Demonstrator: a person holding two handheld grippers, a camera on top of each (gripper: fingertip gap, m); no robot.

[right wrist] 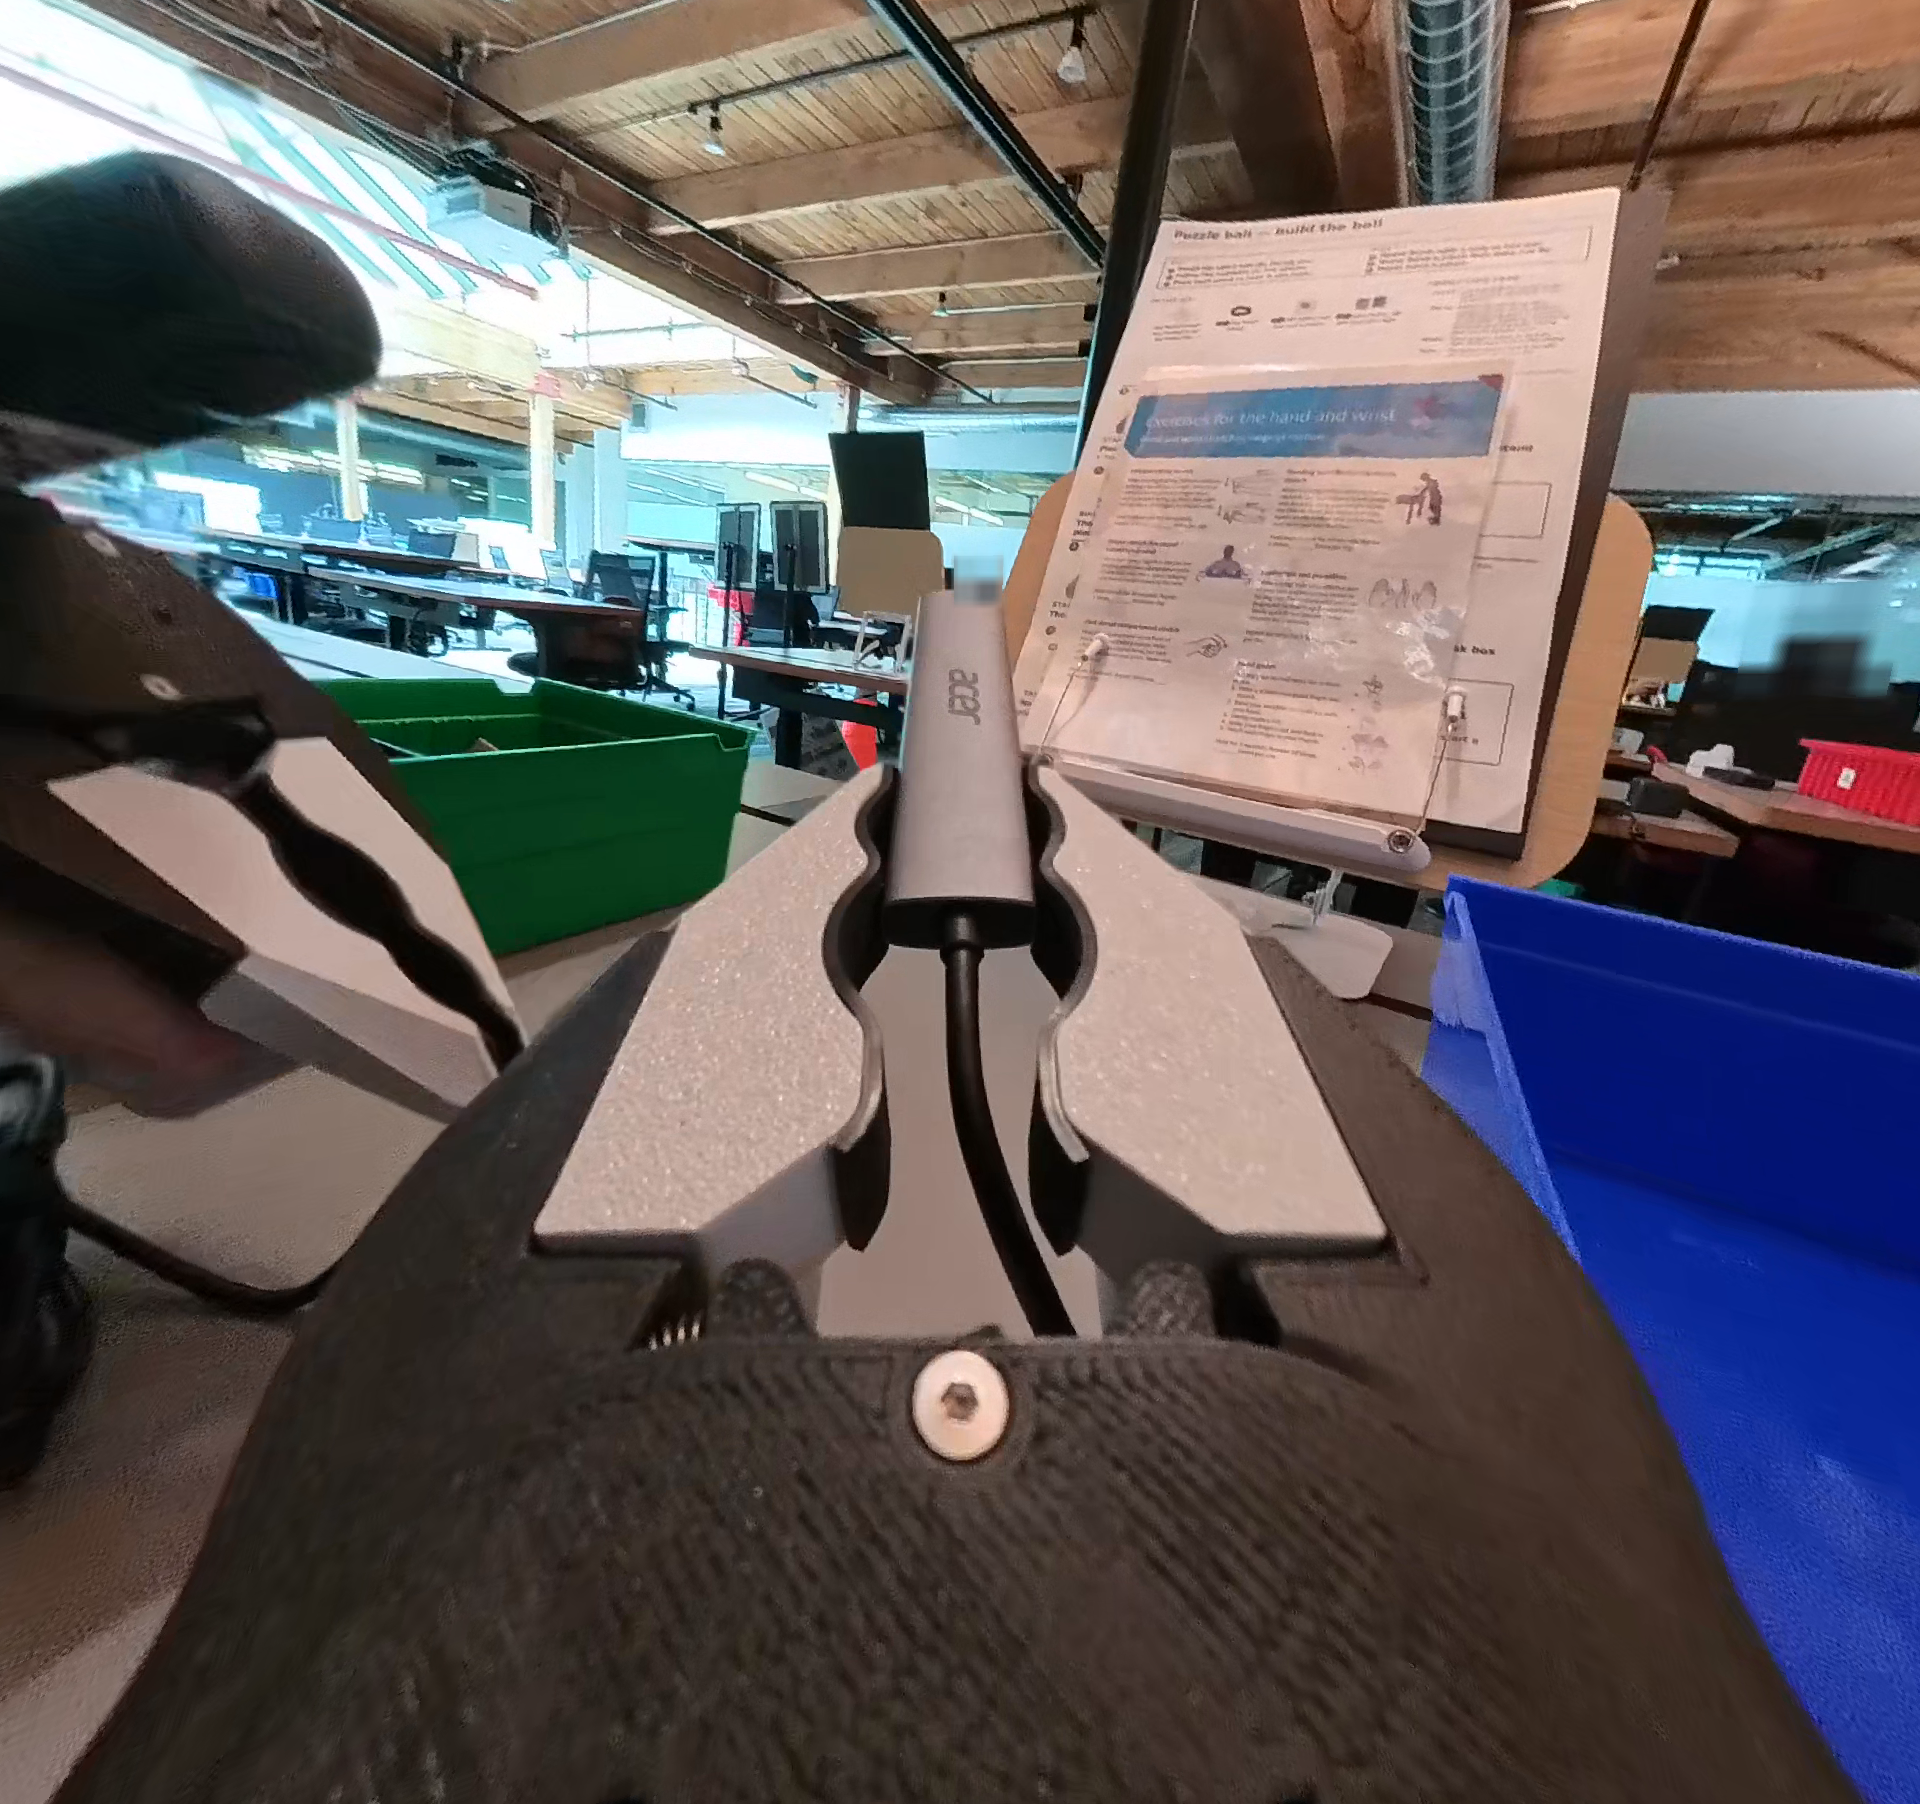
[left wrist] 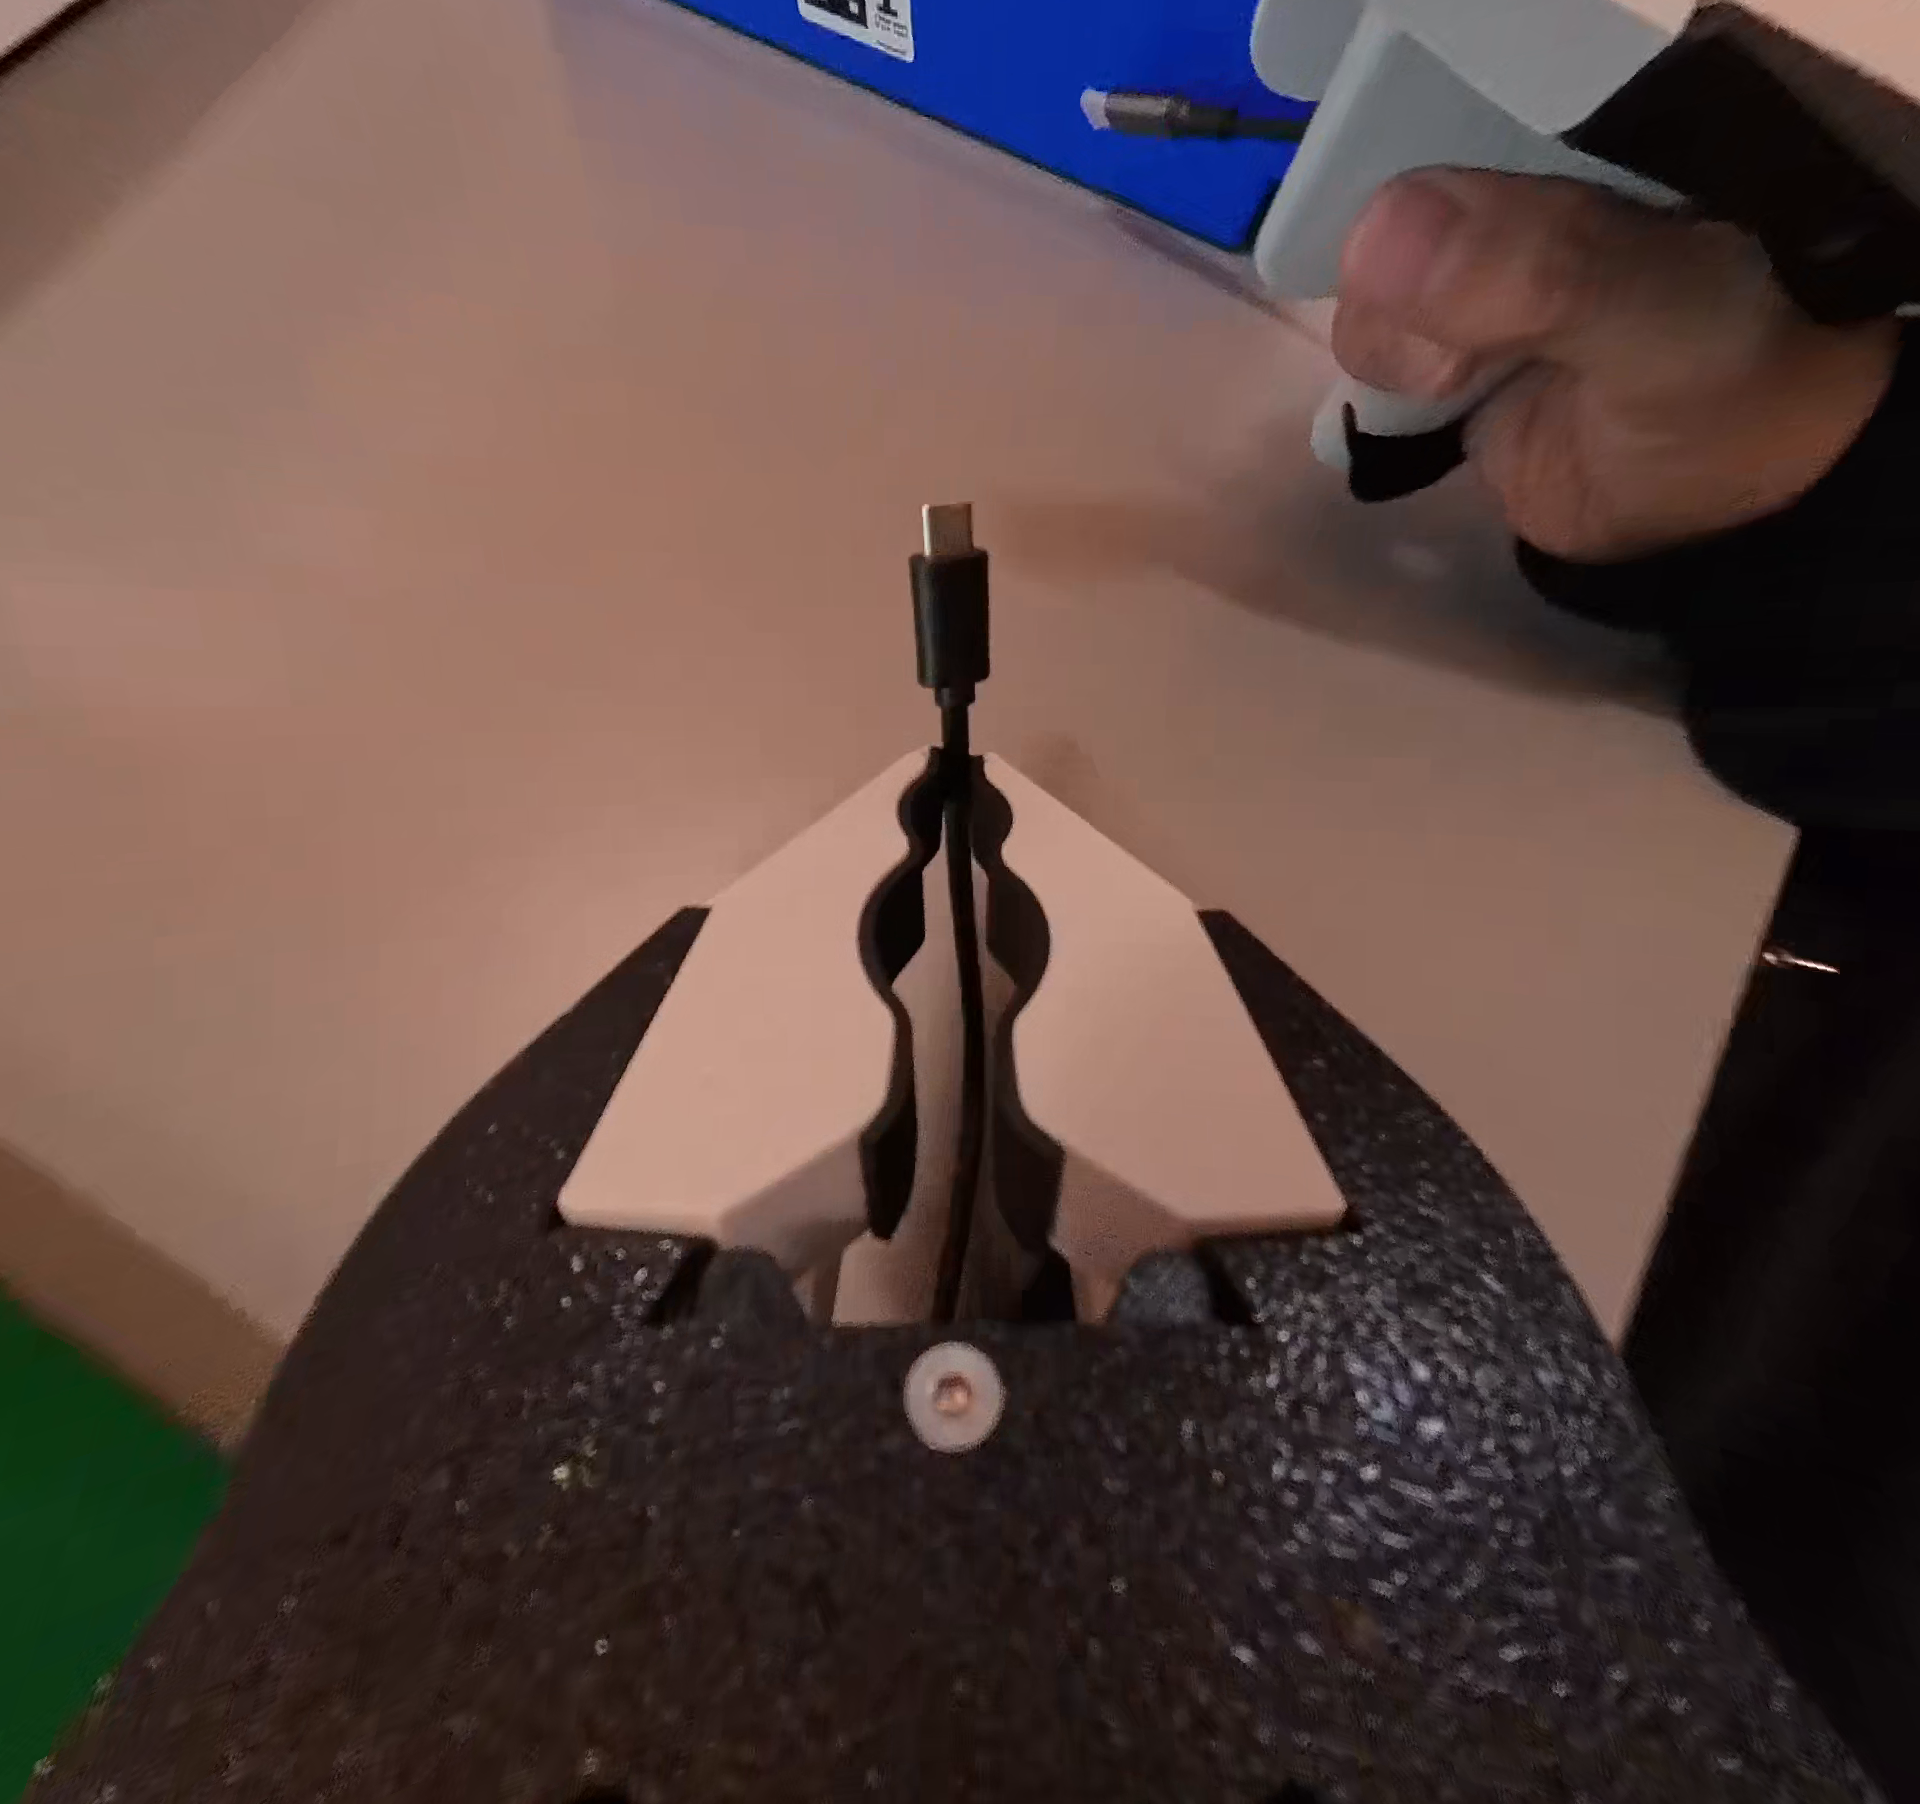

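My left gripper [left wrist: 953, 767] is shut on a thin black cable [left wrist: 963, 975], just behind its black plug with a metal tip [left wrist: 950, 601]. The plug sticks out ahead of the fingertips, above the pale table [left wrist: 416, 507]. My right gripper [right wrist: 961, 783] is shut on a slim grey metal hub [right wrist: 961, 767] that points up and away; its black cable [right wrist: 987, 1110] runs back between the fingers. In the left wrist view the right gripper's pale body [left wrist: 1382, 144] and the hand holding it [left wrist: 1579, 372] are at the upper right. In the right wrist view the left gripper [right wrist: 343, 923] shows at the left, jaws together.
A blue bin [left wrist: 1039, 40] with a square marker sticker stands at the far side of the table; it is also close on the right in the right wrist view [right wrist: 1714, 1183]. A green bin [right wrist: 561, 798] stands at the left. A stand with printed sheets [right wrist: 1330, 549] rises behind. Some 12 cm of space lies between my two pairs of fingers.
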